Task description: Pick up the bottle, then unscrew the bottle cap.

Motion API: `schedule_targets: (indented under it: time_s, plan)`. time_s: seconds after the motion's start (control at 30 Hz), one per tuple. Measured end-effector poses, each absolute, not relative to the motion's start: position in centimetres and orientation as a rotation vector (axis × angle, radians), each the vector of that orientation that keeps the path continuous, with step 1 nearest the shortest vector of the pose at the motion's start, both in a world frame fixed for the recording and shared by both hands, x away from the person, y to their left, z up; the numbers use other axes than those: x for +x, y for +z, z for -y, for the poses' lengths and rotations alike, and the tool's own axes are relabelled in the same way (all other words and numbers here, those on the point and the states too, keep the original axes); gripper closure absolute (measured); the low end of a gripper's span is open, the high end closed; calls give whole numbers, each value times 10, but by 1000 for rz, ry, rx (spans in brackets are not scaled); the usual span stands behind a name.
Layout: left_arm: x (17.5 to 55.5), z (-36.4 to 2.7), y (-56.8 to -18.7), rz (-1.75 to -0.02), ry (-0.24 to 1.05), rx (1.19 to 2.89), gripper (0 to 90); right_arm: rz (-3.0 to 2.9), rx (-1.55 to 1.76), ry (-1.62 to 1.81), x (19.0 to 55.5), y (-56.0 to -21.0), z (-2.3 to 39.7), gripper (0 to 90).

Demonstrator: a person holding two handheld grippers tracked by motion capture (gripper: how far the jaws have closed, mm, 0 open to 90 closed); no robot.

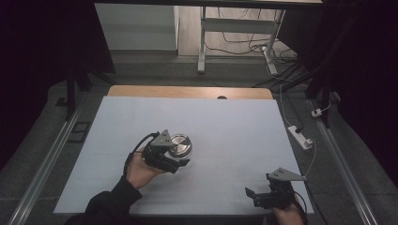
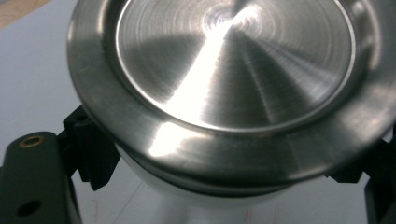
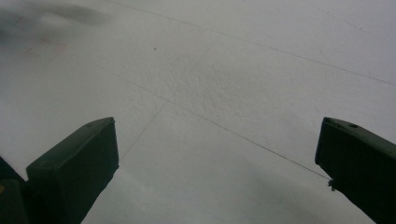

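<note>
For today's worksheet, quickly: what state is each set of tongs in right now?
Left tongs: closed on the steel lidded container.
Right tongs: open, holding nothing.

Only the steel pot (image 1: 180, 145) (mid-table) stands on the white tabletop (image 1: 225, 126); around it lies open room.

Your left hand (image 1: 139, 169) comes in from the bottom left, dark sleeve to the wrist, forearm angled up and to the right. It carries the left gripper (image 1: 174, 158) pointing right, with its grey plate on top and its jaws closed on either side of a round metal container (image 1: 180, 145). Your right hand (image 1: 287, 214) sits at the bottom right edge. The right gripper (image 1: 256, 196) points left, low over the surface, jaws spread wide apart with nothing between them.
</note>
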State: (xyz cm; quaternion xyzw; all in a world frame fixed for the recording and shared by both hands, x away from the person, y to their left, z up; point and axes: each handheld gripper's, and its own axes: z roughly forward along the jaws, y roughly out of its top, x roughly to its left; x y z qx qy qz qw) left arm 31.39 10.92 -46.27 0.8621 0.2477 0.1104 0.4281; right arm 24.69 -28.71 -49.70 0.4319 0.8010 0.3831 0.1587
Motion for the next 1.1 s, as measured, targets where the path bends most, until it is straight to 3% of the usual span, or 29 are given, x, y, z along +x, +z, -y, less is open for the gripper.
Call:
schedule_targets:
  time_s: [0.6,1.1]
  plan:
    - [312,-106,-466,-578,239,2142,152,-2251,1175,1132,243,-490,285,0]
    - [309,-105,-467,-551,243,2150,152,-2279,1026,1233,243,-474,259,0]
